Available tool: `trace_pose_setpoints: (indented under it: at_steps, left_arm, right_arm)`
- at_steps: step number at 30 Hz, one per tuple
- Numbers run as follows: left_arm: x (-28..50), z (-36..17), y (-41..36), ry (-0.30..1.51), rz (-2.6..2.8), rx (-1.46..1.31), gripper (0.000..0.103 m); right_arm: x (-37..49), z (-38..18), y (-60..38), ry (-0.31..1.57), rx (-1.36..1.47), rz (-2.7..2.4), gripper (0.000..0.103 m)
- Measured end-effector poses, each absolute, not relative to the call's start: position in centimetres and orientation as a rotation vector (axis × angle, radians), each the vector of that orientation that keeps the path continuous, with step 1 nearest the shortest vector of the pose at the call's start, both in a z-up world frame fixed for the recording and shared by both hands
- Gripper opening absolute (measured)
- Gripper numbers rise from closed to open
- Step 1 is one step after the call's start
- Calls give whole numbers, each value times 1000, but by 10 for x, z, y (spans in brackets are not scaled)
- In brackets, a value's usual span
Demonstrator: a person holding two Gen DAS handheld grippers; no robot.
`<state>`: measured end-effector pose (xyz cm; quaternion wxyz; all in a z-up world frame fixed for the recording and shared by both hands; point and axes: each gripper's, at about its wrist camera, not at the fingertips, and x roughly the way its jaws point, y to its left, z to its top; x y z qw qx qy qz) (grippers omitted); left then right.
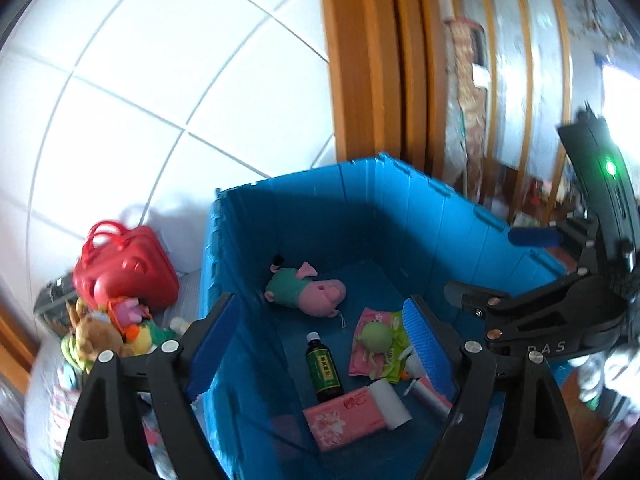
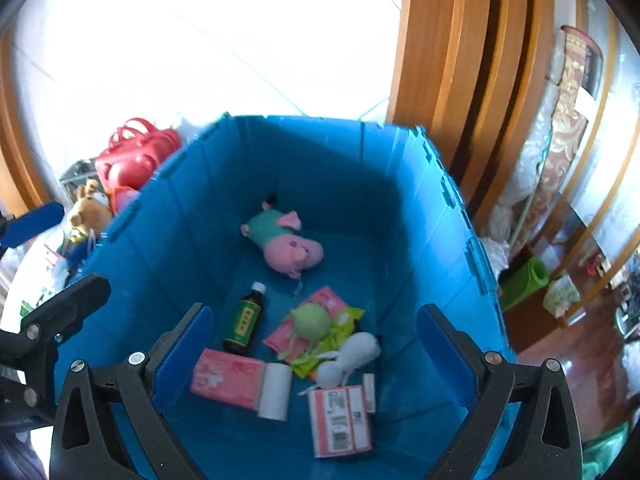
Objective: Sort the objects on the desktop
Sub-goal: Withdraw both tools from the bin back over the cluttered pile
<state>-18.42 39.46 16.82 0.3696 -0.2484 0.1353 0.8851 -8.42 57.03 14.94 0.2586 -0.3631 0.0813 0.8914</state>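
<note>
Empty jaws; bottle (image 2: 244, 317) lengthwise, cap far.

- The left gripper (image 1: 320, 344) points steeply downward, its jaws set wide apart with nothing between them.
- Its blue-padded fingers (image 1: 425, 344) show ribbed faces turned inward; the left finger sits outside a blue wall, the right one inside it.
- The right gripper (image 2: 316, 352) also tilts downward, its jaws spread about as wide as they go and holding nothing.
- In the left wrist view, the right gripper's black body (image 1: 560, 312) lies just beside the left one, on its right side.
- In the right wrist view, part of the left gripper (image 2: 48, 320) shows at the left edge.
</note>
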Motion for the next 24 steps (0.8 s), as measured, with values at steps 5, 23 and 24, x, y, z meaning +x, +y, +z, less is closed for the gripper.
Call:
trace_pose_setpoints:
  at_steps: [5,23,24]
  left_arm:
    - [-168,167,350,273,2402,-595,87]
    - [-167,116,112,61,2701,-729,87]
    - [-170,110,95,59,2718,-753,87]
  right_arm:
    - [-74,153,535,164,-841,2486,102]
    - [-80,160,336,-34,-517,2977,103]
    - [-84,157,324,-29,-541,2993,103]
